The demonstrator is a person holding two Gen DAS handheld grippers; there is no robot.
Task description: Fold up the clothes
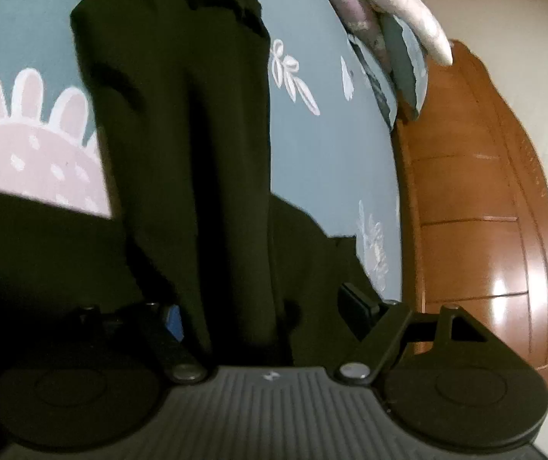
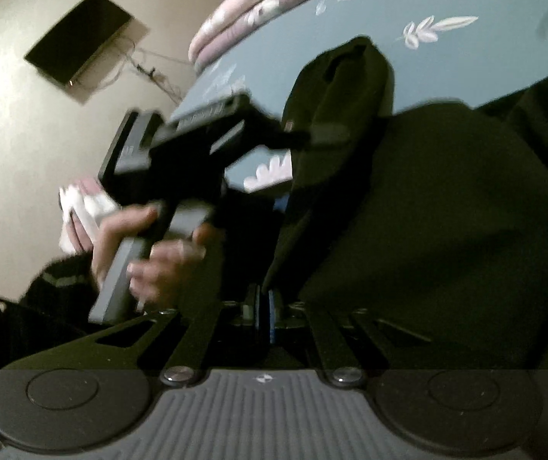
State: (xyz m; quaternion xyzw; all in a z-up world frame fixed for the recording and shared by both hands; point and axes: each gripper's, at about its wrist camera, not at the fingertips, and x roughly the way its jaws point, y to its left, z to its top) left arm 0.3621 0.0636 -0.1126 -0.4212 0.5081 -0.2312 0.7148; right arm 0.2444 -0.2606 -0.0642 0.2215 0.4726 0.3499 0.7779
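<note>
The dark garment [image 1: 182,145] is strung up-frame from the left gripper [image 1: 266,314], jaws spread around it; the right gripper [image 2: 264,306] is pinched on its edge.

The garment [image 1: 182,145] lies spread on the bed [image 1: 331,161]. Folded bedding [image 1: 385,27] is stacked at the bed's far edge, and a wooden headboard [image 1: 477,199] stands to its right.
</note>
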